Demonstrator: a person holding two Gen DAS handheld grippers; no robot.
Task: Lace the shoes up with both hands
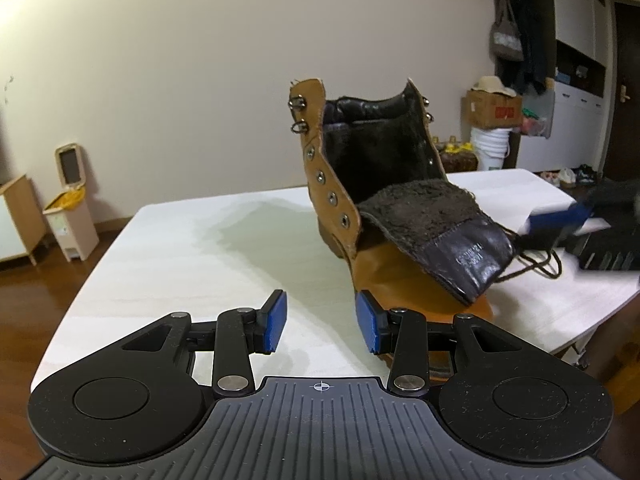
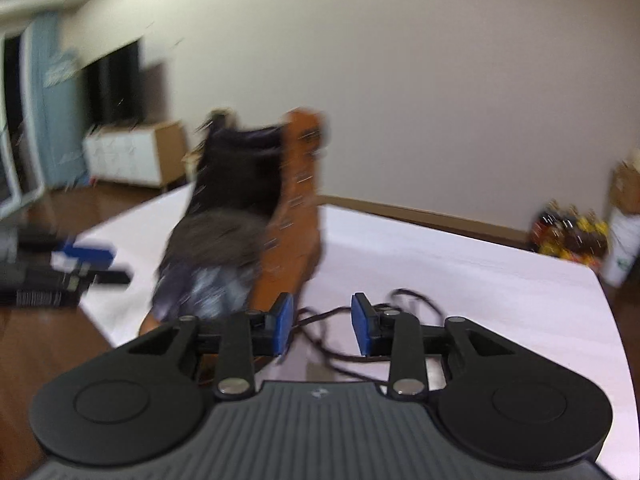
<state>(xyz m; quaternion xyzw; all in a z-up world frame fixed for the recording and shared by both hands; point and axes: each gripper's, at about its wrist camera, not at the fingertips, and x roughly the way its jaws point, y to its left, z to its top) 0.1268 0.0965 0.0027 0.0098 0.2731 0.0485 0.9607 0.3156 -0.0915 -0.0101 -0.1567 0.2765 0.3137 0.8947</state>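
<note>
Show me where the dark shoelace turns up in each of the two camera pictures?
Left wrist view: the shoelace lies on the white table at far right, beside the boot.
Right wrist view: low centre, the shoelace shows between the open tool's pads.
Shared landmark: the boot.

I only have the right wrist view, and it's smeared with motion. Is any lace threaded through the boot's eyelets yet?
Observer: No. From the left wrist view, the eyelets on the flap facing that camera are all empty.
Operator: Where's the tongue?
Observer: The tongue is flopped forward over the toe, fuzzy lining up.
Operator: Is the left claw holding anything?
Observer: No, the left claw is open with nothing between its pads.
</note>
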